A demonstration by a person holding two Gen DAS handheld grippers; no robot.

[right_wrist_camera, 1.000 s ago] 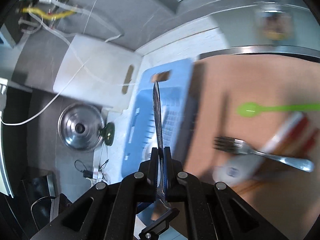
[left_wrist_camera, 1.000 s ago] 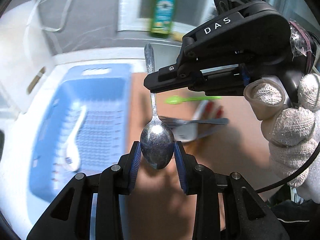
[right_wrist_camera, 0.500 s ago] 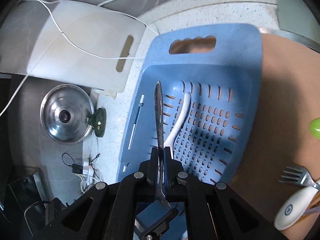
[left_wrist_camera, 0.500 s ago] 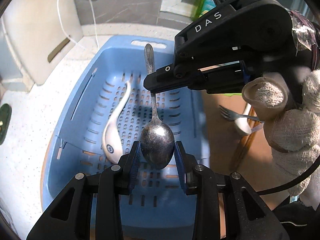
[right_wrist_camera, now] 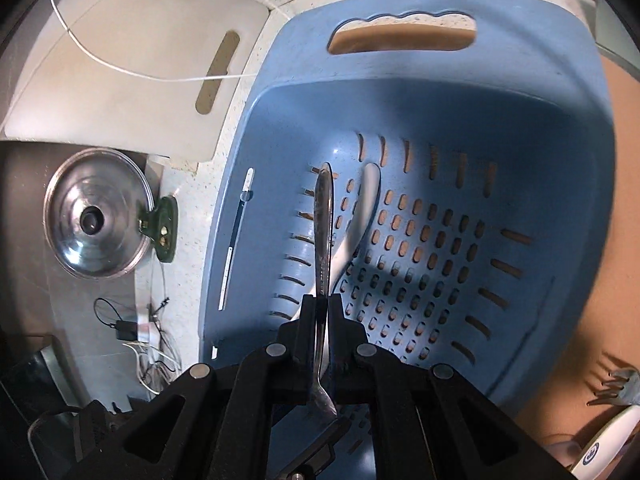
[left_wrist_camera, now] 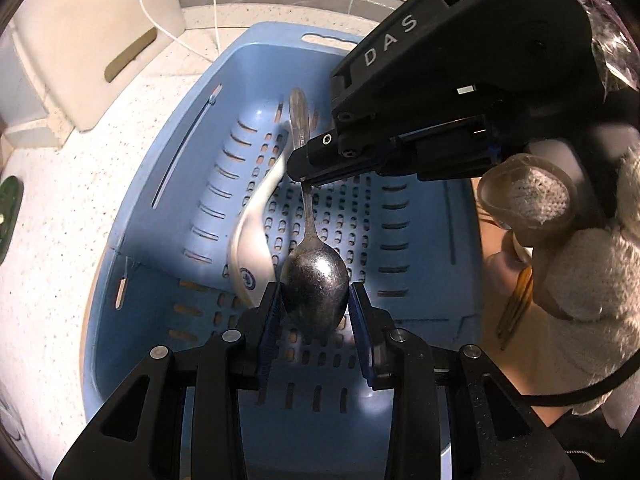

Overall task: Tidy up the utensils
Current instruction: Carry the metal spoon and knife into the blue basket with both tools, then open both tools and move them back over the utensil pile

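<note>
A metal spoon point(left_wrist_camera: 314, 280) is held by both grippers over the blue perforated basket point(left_wrist_camera: 168, 184). My left gripper point(left_wrist_camera: 314, 312) is shut on the spoon's bowl. My right gripper point(right_wrist_camera: 322, 312) is shut on the spoon's handle point(right_wrist_camera: 322, 232); it shows in the left wrist view point(left_wrist_camera: 304, 172) as a black body from the right. A white ceramic spoon point(left_wrist_camera: 252, 236) lies in the basket point(right_wrist_camera: 560, 92), also seen in the right wrist view point(right_wrist_camera: 362, 216).
A white cutting board point(right_wrist_camera: 120, 64) with a thin white cable lies left of the basket. A steel pot lid point(right_wrist_camera: 94, 220) sits further left. A fork point(right_wrist_camera: 616, 388) and another white spoon point(right_wrist_camera: 600, 448) lie on the brown surface to the right.
Both grippers carried the metal spoon from above the brown surface leftwards over the basket, then lowered it closer to the basket floor.
</note>
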